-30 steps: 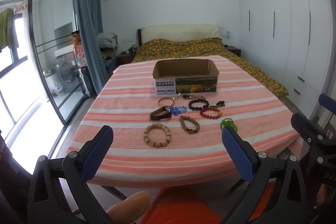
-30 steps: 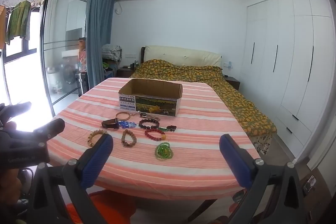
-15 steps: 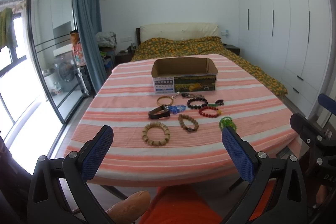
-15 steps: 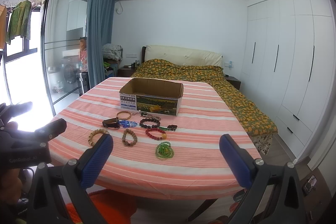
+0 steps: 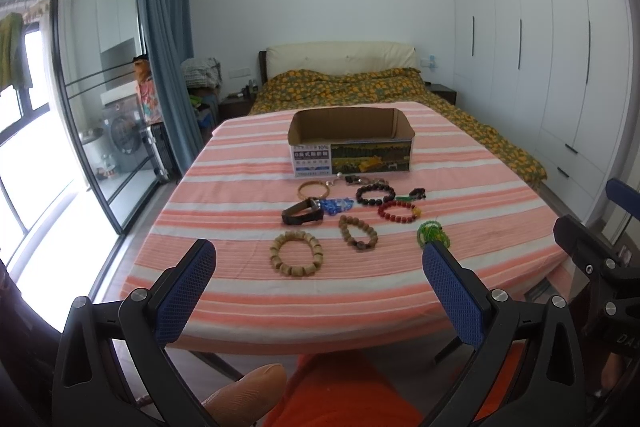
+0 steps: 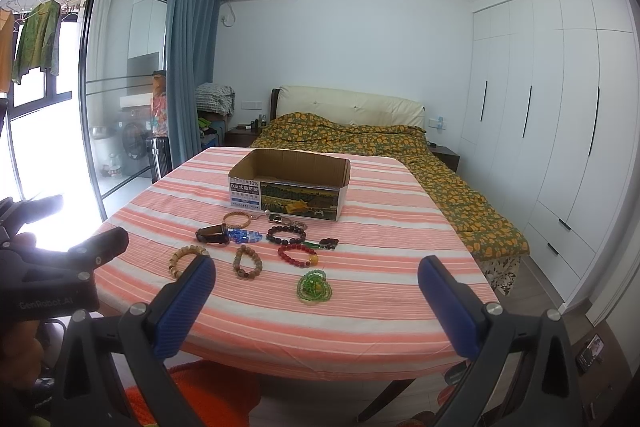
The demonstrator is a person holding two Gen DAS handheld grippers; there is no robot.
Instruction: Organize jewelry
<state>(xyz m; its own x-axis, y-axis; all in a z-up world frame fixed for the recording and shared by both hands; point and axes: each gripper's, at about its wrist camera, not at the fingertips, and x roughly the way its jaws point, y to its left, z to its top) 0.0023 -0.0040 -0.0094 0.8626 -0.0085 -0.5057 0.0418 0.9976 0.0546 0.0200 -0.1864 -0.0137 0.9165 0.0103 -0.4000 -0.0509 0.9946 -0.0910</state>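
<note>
Several bracelets lie on the striped tablecloth (image 5: 240, 187) in front of an open cardboard box (image 5: 351, 145): a light wooden bead bracelet (image 5: 296, 253), a brown bead bracelet (image 5: 357, 237), a red bead bracelet (image 5: 398, 211), a dark bead bracelet (image 5: 375, 195), a green bead bracelet (image 5: 433, 233), a blue bead piece (image 5: 338, 205) and a dark watch band (image 5: 303, 214). My left gripper (image 5: 318, 291) is open and empty, short of the table's near edge. My right gripper (image 6: 316, 303) is open and empty, also short of the near edge. The box (image 6: 288, 189) and green bracelet (image 6: 314, 286) show in the right wrist view.
A bed with a yellow-patterned cover (image 5: 360, 87) stands behind the table. White wardrobes (image 5: 540, 47) line the right wall. A glass sliding door (image 5: 80, 107) and blue curtain (image 5: 164, 47) are at the left. Orange cloth (image 5: 344, 391) lies below the left gripper.
Both grippers have shifted slightly, so the table and jewelry sit a little higher and farther in both views. Both stay open and empty. No jewelry has moved.
</note>
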